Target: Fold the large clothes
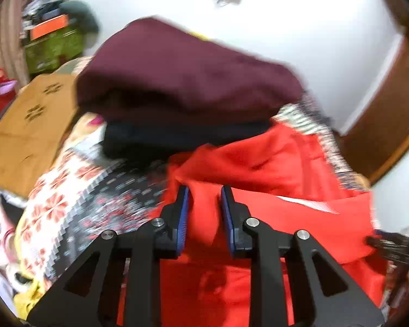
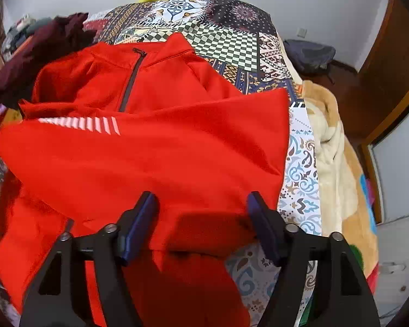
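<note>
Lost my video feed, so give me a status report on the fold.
Left gripper pinching a fold of the red jacket. Right gripper open over its lower part. Jacket partly folded on the patterned bedspread. Maroon clothes pile crowds its far side.

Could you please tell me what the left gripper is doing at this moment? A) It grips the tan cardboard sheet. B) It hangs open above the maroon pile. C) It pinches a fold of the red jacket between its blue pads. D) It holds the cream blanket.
C: in the left wrist view, a ridge of the red jacket runs up between the narrowly spaced pads of the left gripper, so it is clamped on that fabric.
</note>
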Demonstrator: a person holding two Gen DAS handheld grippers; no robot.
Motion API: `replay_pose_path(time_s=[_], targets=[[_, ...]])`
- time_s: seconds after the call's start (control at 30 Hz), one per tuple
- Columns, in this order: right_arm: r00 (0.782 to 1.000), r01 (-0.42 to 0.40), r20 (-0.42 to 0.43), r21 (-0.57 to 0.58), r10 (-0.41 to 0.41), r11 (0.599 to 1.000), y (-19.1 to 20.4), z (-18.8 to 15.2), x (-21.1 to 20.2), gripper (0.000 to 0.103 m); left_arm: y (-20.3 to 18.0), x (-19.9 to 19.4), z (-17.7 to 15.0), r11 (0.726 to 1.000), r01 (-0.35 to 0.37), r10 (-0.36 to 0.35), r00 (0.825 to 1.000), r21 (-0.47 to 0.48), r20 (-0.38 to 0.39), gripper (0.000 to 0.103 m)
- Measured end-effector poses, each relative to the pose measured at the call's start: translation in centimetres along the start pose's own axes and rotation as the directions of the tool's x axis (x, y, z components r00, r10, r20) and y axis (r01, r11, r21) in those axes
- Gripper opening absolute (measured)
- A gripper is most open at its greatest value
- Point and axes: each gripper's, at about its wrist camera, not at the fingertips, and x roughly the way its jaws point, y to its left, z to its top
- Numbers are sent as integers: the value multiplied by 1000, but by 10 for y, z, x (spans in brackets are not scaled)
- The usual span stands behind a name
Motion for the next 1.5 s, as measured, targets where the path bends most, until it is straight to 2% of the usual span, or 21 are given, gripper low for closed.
replay_pose_path(time_s=[0.07,0.13,0.2,0.27,0.37,0.5,0.63,0.77,0.9,1.1,1.23,1.37,1.5], targets=[[1000,17,1,-26,-17,1000,4,-2,1,72,15,13,-8,998,-64,63,997,-24,-42,24],[999,32,0,-50,-32,998,7,-3,0,72,30,29,-20,994,-66,56,992,-83,-116,24],[999,39,0,-64,-39,997,8,-4,-1,72,48,45,-36,986,-65,34,979,-151,-201,24],[999,37,-1,-65,-37,997,8,-4,-2,72,55,48,-45,985,-80,44,973,-152,-227,24],[1000,25,-4,-56,-25,998,6,-1,-6,72,48,39,-43,990,-96,73,974,-100,-216,24],[1000,1,28,-45,1,999,5,9,-19,72,18,19,-27,996,-85,86,984,12,-155,28],[996,-16,88,-39,20,999,4,26,-35,72,-19,-3,-10,992,-40,50,996,119,-75,41],[990,-35,134,-37,40,999,3,46,-45,72,-53,-11,7,981,28,-21,999,190,-38,46],[985,-51,164,-38,56,998,3,67,-45,72,-89,2,30,966,58,-53,998,252,-25,47],[984,-79,156,-49,86,996,6,99,-27,72,-128,36,53,939,43,-33,999,341,-36,47],[987,-115,112,-39,119,993,5,126,2,72,-138,62,62,910,-19,28,999,413,-15,47],[989,-137,58,-28,138,990,5,153,37,72,-132,88,66,911,36,0,996,412,-87,47],[992,-129,10,-10,130,992,5,178,71,72,-134,98,63,907,59,-20,995,416,-97,47]])
